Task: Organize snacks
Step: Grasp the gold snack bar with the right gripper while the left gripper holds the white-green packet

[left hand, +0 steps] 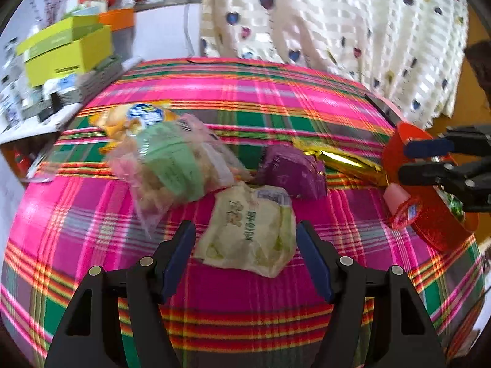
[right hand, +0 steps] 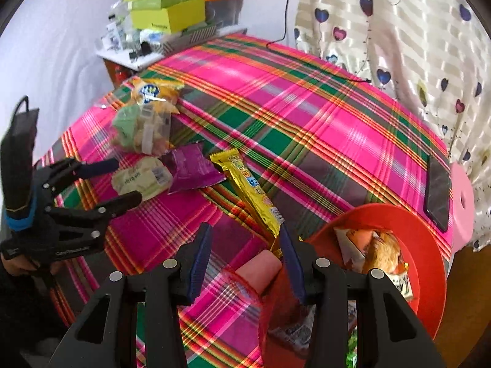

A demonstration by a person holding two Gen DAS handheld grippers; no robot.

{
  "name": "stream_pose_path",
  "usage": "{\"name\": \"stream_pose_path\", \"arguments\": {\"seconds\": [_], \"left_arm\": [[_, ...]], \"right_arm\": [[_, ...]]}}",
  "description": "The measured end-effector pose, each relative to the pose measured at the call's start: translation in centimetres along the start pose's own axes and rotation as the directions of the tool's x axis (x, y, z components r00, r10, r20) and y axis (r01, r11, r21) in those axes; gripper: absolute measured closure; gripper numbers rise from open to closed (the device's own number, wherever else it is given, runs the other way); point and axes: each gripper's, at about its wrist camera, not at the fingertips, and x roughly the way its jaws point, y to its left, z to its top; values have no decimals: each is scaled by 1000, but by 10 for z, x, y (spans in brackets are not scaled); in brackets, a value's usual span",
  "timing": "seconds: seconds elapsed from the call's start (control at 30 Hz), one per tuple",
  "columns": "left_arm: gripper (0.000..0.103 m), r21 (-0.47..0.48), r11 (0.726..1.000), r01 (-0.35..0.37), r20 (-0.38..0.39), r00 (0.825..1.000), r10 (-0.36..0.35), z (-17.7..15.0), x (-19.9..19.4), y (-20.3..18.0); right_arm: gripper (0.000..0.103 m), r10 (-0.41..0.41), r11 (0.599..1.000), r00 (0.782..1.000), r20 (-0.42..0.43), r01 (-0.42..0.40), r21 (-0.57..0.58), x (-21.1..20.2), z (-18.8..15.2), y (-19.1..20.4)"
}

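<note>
My left gripper [left hand: 245,225] is open, its fingers on either side of a pale green-and-white snack packet [left hand: 248,230] on the plaid cloth, apart from it. Behind the packet lie a purple packet [left hand: 291,171], a long gold packet [left hand: 340,159], a clear bag with a green label [left hand: 172,165] and a yellow bag [left hand: 138,116]. My right gripper [right hand: 245,228] is open beside the red basket [right hand: 423,245], which holds several snacks [right hand: 377,254]. A pink sausage stick [right hand: 257,270] leans on the basket's outer wall below the right fingers, not pressed by them.
A dark phone [right hand: 437,190] lies near the cloth's far right edge, by a pink stool [right hand: 463,202]. A side shelf with yellow-green boxes [right hand: 168,15] stands at the back left. A heart-print curtain [left hand: 337,24] hangs behind. A black cable [right hand: 288,9] runs down onto the cloth.
</note>
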Motion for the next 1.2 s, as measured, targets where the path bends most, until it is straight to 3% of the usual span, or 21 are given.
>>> {"name": "stream_pose_path", "arguments": {"seconds": [0.1,0.33,0.53,0.67,0.87,1.2], "left_arm": [[34,23,1000,21,-42,999,-20,1,11,-3],[34,52,999,-7,-44,999,10,2,14,-6],[34,48,999,8,-43,999,-6,2,13,-4],[36,46,999,13,-40,999,-11,1,11,-2],[37,13,999,35,-30,999,-34,-1,7,3],[39,-41,997,61,-4,998,-61,-6,-7,9]], "right_arm": [[59,12,1000,999,-31,-12,-12,11,5,-1],[59,1,998,994,-113,-8,-65,37,22,-3],[59,-20,995,980,-198,1,-97,65,30,-5],[68,-47,993,972,-230,20,-115,76,32,-6],[83,-43,994,978,-204,21,-109,72,33,-6],[83,-36,998,996,-84,32,-45,43,37,-11]]}}
